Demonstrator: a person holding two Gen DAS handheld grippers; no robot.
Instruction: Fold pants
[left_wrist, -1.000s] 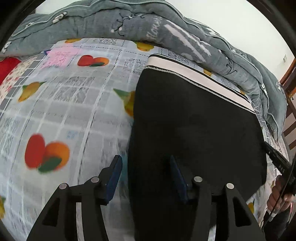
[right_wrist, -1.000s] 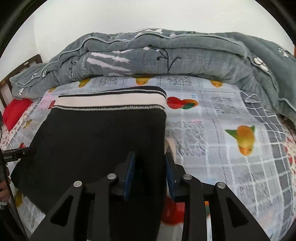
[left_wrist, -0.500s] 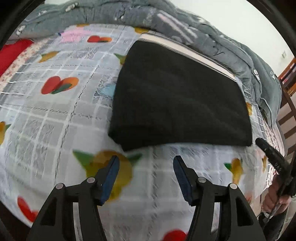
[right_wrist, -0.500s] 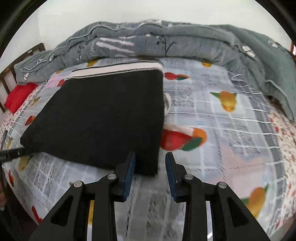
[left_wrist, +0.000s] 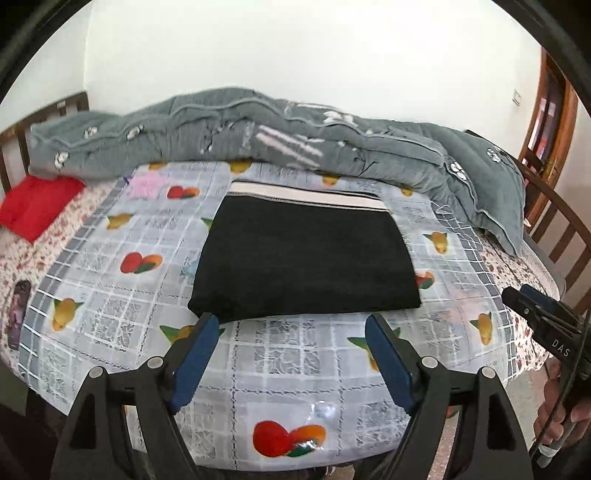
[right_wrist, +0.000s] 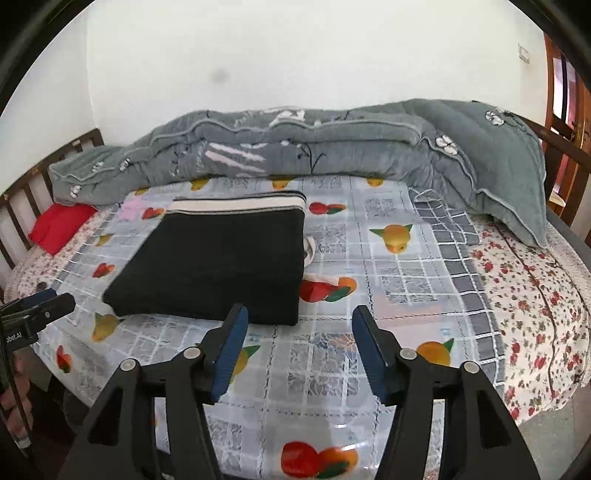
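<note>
The black pants lie folded into a flat rectangle on the fruit-print sheet, white striped waistband at the far edge. In the right wrist view the same pants sit left of centre. My left gripper hovers back from the pants' near edge, its jaws opening with nothing between them. My right gripper hangs near the pants' near right corner, jaws also opening and empty. Each gripper shows at the edge of the other's view, held by a hand.
A rolled grey quilt runs along the far side of the bed against the wall. A red pillow lies at the far left. A dark phone rests at the left edge. Wooden bed rails frame both ends.
Both grippers pulled back and up from the pants, which now lie whole in view. Both sets of jaws have spread wider. The pants stay where they were.
</note>
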